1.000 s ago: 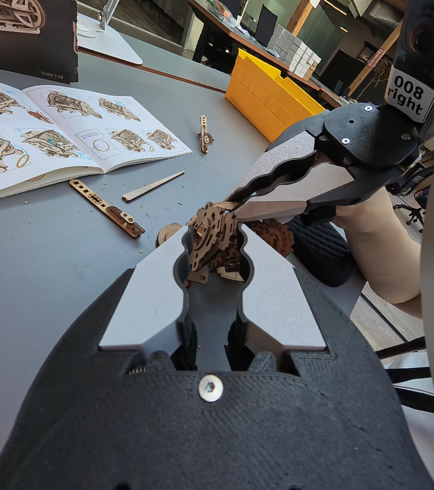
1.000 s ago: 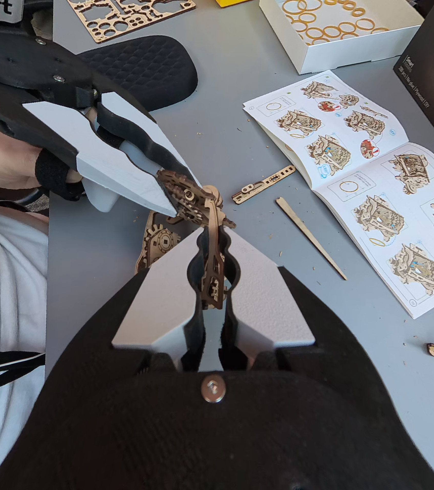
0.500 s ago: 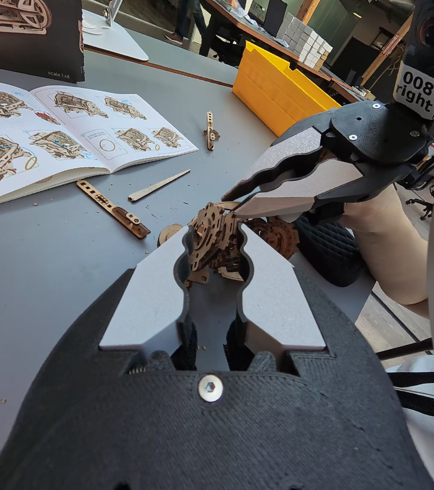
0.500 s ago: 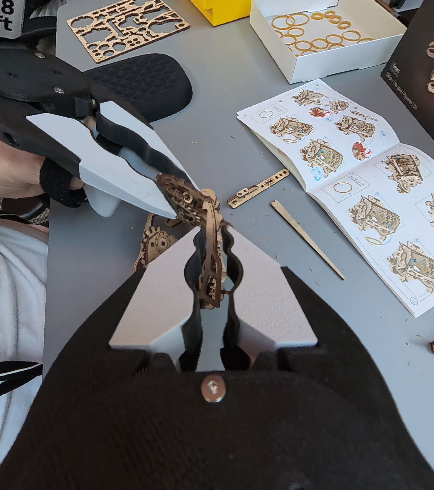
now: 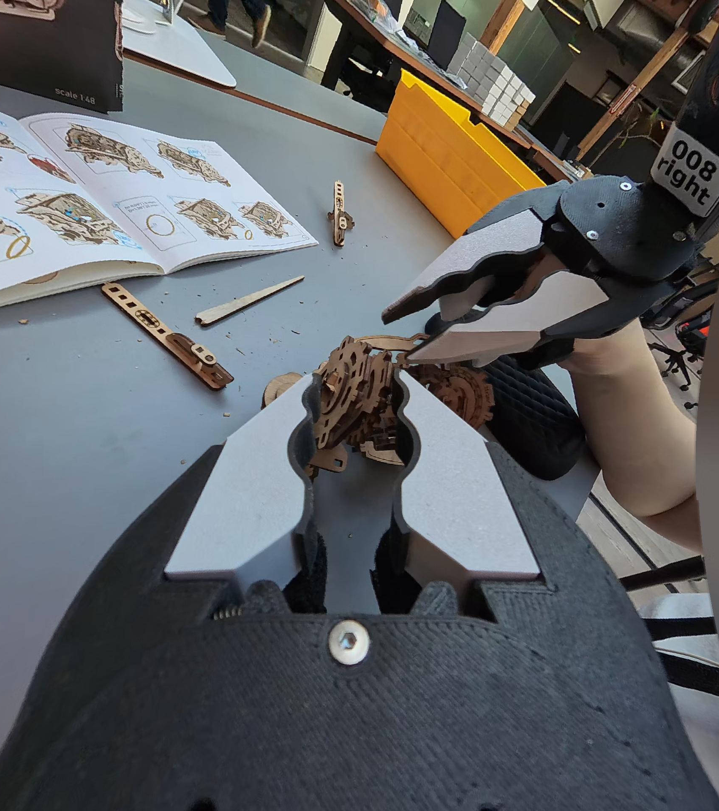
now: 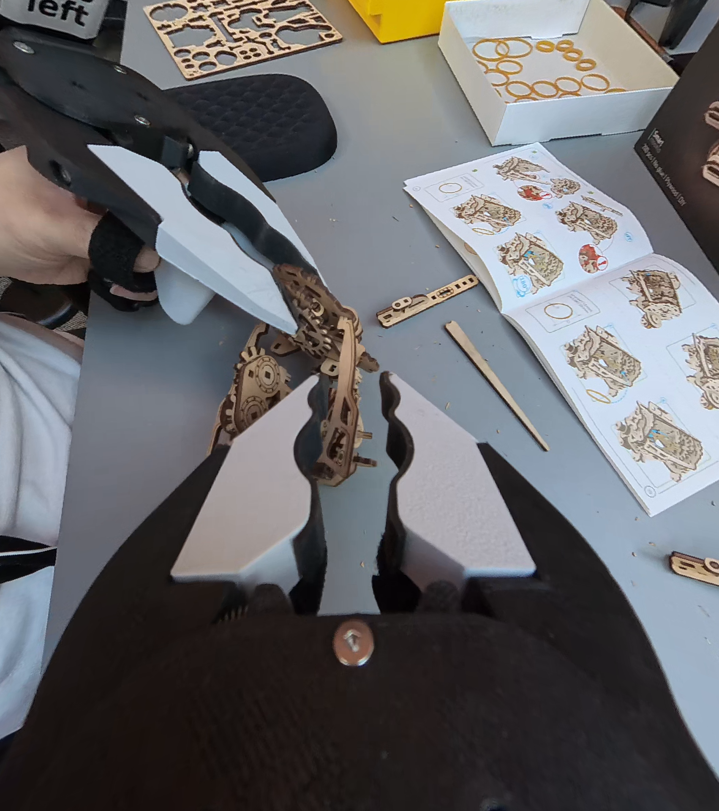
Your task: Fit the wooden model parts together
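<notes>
Pinching entry, left wrist view: left gripper [image 5: 357, 395] clamped on the gear assembly [image 5: 355, 397], held between its fingertips just above the grey table [image 5: 63, 417]. Right gripper [image 5: 406, 335] ahead and to the right, jaws parted, lower finger touching a thin wooden ring part [image 5: 386, 340] atop the assembly.

Right wrist view: right gripper [image 6: 351, 386] spread; flat wooden side piece [image 6: 342, 395] stands between its fingers, touching only the left one. Second gear block [image 6: 257, 390] lies left, on the table.

Advice: keep the left clamp steady; re-close squarely on the flat piece, pressing tabs straight in, since thin plywood likely snaps if twisted.
</notes>
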`<state>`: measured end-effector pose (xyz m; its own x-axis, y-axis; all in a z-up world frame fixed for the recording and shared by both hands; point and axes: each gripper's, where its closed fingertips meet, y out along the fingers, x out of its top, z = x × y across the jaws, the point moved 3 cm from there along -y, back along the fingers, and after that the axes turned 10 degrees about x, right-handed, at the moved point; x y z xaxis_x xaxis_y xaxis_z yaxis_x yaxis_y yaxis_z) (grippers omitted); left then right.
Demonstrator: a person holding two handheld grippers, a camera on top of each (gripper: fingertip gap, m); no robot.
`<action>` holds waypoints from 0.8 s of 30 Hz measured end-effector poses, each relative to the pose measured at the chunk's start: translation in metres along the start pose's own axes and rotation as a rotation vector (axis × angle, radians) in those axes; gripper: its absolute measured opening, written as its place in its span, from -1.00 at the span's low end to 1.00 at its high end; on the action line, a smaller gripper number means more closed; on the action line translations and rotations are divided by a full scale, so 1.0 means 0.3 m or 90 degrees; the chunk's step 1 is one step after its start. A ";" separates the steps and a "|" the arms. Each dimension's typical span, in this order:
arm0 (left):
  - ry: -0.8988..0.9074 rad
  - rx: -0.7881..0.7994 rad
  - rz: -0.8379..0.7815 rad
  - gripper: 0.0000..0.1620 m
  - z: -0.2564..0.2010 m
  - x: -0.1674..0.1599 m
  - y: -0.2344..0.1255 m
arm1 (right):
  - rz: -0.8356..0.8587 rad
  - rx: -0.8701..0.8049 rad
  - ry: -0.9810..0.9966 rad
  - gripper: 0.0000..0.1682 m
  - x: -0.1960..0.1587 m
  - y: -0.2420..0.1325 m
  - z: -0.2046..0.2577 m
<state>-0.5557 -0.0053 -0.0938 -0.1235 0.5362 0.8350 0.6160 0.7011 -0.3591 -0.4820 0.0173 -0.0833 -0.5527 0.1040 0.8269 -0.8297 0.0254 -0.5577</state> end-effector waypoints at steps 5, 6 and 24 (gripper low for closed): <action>0.015 0.006 -0.006 -0.63 -0.011 0.000 0.003 | -0.001 0.028 0.048 -0.83 0.007 0.018 0.002; 0.019 0.008 -0.008 -0.63 -0.012 0.001 0.005 | 0.007 0.024 0.049 -0.81 0.008 0.024 0.000; 0.080 0.056 -0.027 -0.63 -0.021 0.036 0.041 | 0.004 -0.084 0.008 -0.91 0.023 0.022 -0.028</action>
<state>-0.5446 0.0063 -0.0868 -0.0466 0.4458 0.8939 0.5415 0.7633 -0.3524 -0.4907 0.0265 -0.0820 -0.5561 0.1168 0.8229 -0.8081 0.1556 -0.5682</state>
